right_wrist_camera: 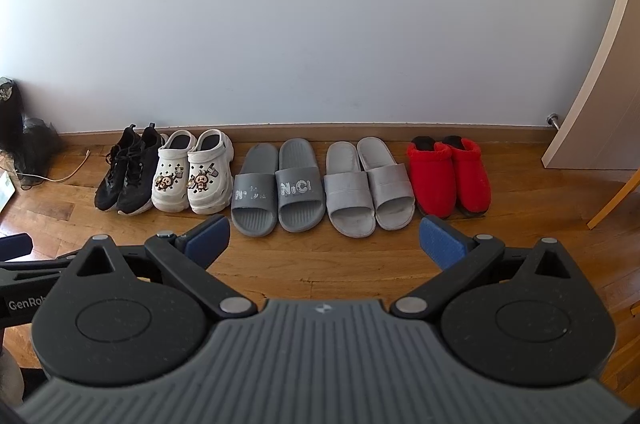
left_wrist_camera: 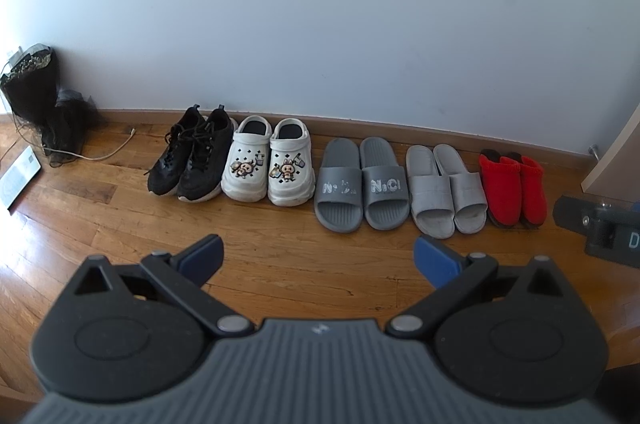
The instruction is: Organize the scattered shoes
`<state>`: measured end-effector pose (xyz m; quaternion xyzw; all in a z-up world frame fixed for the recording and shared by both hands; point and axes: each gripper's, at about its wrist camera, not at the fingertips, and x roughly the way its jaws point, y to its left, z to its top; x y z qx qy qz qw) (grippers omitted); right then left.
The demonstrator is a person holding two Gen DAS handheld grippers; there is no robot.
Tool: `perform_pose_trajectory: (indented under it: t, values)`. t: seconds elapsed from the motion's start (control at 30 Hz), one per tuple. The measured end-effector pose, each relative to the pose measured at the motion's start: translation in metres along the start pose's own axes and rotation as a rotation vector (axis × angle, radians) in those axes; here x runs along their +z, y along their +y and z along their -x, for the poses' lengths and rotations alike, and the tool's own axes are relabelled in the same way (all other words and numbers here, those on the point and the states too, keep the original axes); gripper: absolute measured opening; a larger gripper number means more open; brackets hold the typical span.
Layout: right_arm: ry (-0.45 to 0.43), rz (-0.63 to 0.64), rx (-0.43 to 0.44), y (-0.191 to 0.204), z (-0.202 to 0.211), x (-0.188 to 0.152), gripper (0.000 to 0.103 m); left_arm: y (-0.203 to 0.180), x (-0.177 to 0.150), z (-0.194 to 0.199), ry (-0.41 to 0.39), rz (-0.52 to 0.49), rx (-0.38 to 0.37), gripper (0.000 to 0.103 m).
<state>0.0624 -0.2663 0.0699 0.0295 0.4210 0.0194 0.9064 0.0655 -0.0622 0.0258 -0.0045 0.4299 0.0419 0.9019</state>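
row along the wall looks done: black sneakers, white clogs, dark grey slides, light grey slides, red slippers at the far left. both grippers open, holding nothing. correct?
One slip: the red fuzzy slippers sit at the far right of the row, not the far left; the black lace-up sneakers are at the left end. The right wrist view shows it. The order otherwise stands, and the left gripper and right gripper are both open, holding nothing.

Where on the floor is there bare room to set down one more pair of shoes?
Bare wood lies between the red slippers and the door, and in front of the row. Left of the black sneakers a white cable crosses the floor. The row itself is packed.
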Motion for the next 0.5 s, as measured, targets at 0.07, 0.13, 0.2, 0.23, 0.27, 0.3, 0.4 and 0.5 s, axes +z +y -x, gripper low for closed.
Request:
perform_pose_trajectory:
  t: [0.07, 0.13, 0.2, 0.23, 0.27, 0.3, 0.4, 0.5]
  values:
    - [0.001, 0.001, 0.001, 0.0004, -0.0002, 0.0000, 0.102, 0.0006, 0.0003, -0.0001, 0.001, 0.000, 0.001, 0.103]
    - [0.003, 0.003, 0.002, 0.0008, -0.0005, 0.0001, 0.102, 0.0013, 0.0009, 0.0002, 0.000, 0.000, 0.001, 0.103]
    - [0.005, 0.003, 0.003, 0.0010, -0.0008, -0.0002, 0.102, 0.0019, 0.0011, 0.0003, -0.001, -0.001, 0.000, 0.103]
    - [0.006, 0.004, 0.003, 0.0010, -0.0011, -0.0002, 0.102, 0.0018, 0.0011, 0.0003, 0.000, -0.001, 0.000, 0.103]
    - [0.007, 0.005, 0.003, 0.0012, -0.0013, -0.0001, 0.102, 0.0002, 0.0011, 0.0010, 0.000, 0.002, 0.003, 0.103]
    - [0.008, 0.005, 0.004, 0.0013, -0.0014, -0.0002, 0.102, -0.0011, 0.0012, 0.0015, 0.000, 0.004, 0.004, 0.103]
    - [0.010, 0.007, 0.007, 0.0015, -0.0014, -0.0006, 0.102, -0.0013, 0.0010, 0.0016, -0.001, 0.002, 0.006, 0.103]
    - [0.011, 0.009, 0.008, 0.0021, -0.0014, -0.0009, 0.102, -0.0016, 0.0005, 0.0021, -0.003, -0.001, 0.006, 0.103]
